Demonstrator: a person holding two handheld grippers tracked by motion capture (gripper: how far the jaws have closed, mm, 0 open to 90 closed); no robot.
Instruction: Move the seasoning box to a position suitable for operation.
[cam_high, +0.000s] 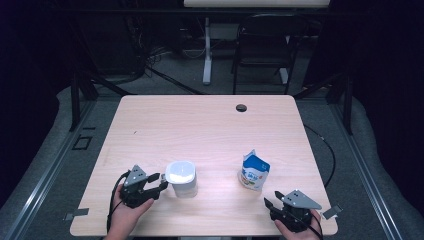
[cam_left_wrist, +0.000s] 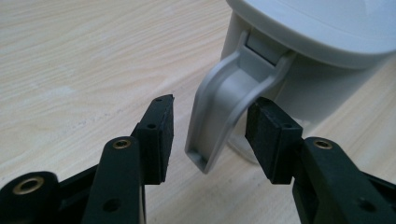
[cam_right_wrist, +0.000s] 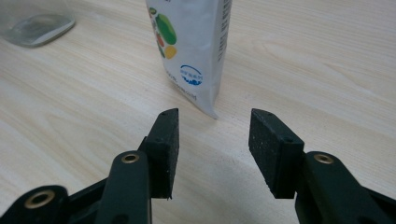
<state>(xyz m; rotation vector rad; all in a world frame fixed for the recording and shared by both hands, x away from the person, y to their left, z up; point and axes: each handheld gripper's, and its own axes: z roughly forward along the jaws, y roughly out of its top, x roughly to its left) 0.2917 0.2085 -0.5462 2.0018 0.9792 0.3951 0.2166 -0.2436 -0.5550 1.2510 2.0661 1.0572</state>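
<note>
So far, nothing is grasped. Nearest the person, the right gripper rests low at the desk's front right corner, its fingers spread wide with only bare wood between them. The left gripper sits at the front left, and its fingers are also open, but they straddle the grey handle of the white lidded jug; in the left gripper view one pad looks to be against the handle's side while the other stands clear of it, so the grip is lined up, not closed.

A little further in, the jug stands upright just beside the left gripper. The blue-and-white carton stands upright to its right, near the right gripper's open fingers but apart from them, its top looking opened.

By my judgement, the work is at its start: closing on the handle comes next, and the carton awaits pickup.
</note>
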